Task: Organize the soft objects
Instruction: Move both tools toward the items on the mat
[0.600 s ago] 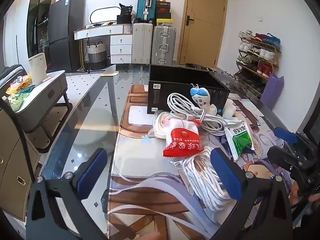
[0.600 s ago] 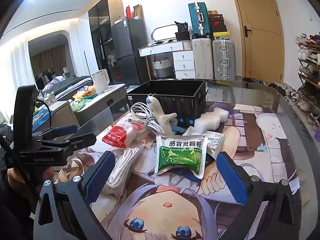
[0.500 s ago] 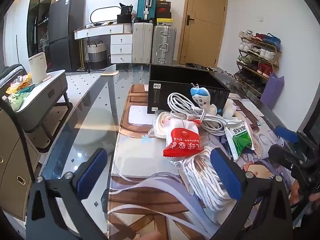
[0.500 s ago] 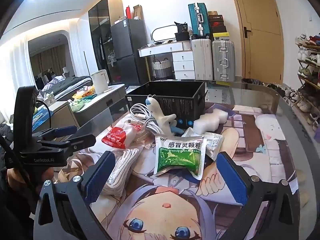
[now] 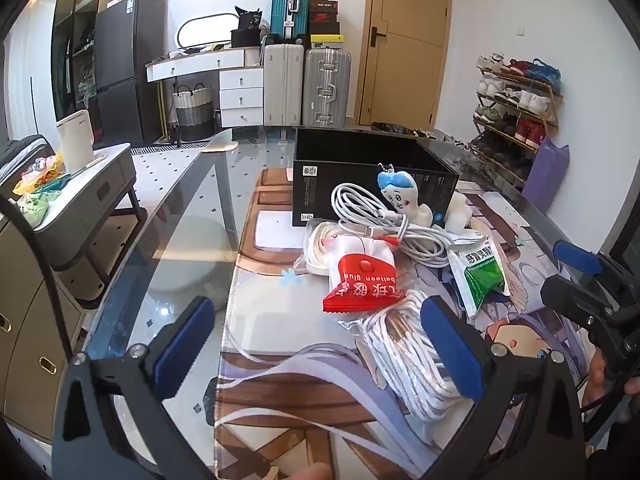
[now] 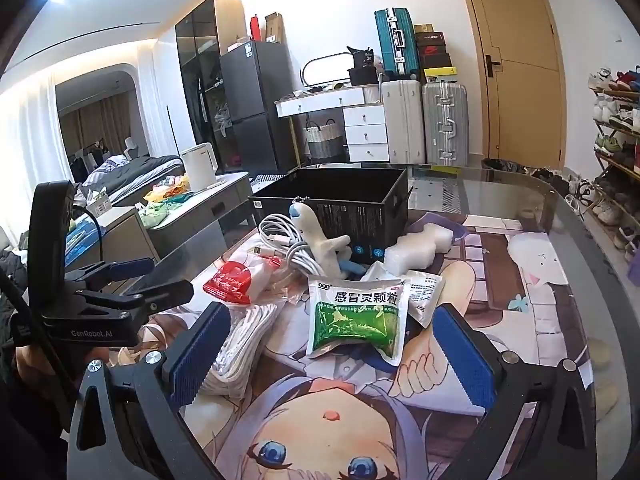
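A pile of soft items lies on the printed mat before an open black box [image 5: 372, 176] [image 6: 340, 204]. There is a red balloon-glue packet [image 5: 362, 284] [image 6: 230, 280], a white cable bundle in plastic [image 5: 412, 356] [image 6: 240, 344], a looser white cable coil [image 5: 384, 220] [image 6: 286, 240], a small white plush with a blue top [image 5: 400, 198] [image 6: 316, 236], a green medicine sachet [image 5: 480, 272] [image 6: 356, 320] and a white foam piece [image 6: 416, 246]. My left gripper [image 5: 320, 350] is open and empty, just short of the wrapped cable bundle. My right gripper [image 6: 328, 356] is open and empty, just short of the green sachet.
The mat [image 6: 520, 288] lies on a glass table [image 5: 176, 216] whose curved edge runs at the right [image 6: 592, 248]. A grey side table with a kettle [image 5: 76, 148] stands to the left. Suitcases [image 5: 308, 84] and a shoe rack [image 5: 516, 108] are far behind.
The right gripper has edged slightly forward toward the green sachet. The left gripper has barely moved. Both stay open.
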Motion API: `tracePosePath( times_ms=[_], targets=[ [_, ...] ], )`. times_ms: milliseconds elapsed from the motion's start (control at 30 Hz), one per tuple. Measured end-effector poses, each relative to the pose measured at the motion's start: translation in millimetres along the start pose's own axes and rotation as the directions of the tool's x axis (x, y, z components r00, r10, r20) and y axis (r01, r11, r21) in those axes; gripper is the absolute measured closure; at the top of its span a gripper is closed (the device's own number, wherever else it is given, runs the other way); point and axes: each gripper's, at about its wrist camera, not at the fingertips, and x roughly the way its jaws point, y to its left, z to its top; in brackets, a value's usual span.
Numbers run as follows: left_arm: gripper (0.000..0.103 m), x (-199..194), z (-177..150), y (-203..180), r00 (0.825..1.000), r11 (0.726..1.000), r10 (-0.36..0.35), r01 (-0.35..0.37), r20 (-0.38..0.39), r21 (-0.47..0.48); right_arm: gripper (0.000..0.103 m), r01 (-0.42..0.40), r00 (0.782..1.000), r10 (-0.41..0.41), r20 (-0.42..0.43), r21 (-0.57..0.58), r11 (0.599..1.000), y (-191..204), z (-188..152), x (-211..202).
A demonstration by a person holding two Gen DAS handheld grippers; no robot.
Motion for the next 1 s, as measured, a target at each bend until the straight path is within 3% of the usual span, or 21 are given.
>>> tracePosePath(
  times_ms=[1000],
  targets=[
    [0.0,2.5,-2.5,-6.0,1.0,0.999,0.019,-0.018,-0.02,0.03,0.0,-0.002,1.0,0.003,-0.008,0.012,1.0,-0.7,-0.7,1.4]
  ],
)
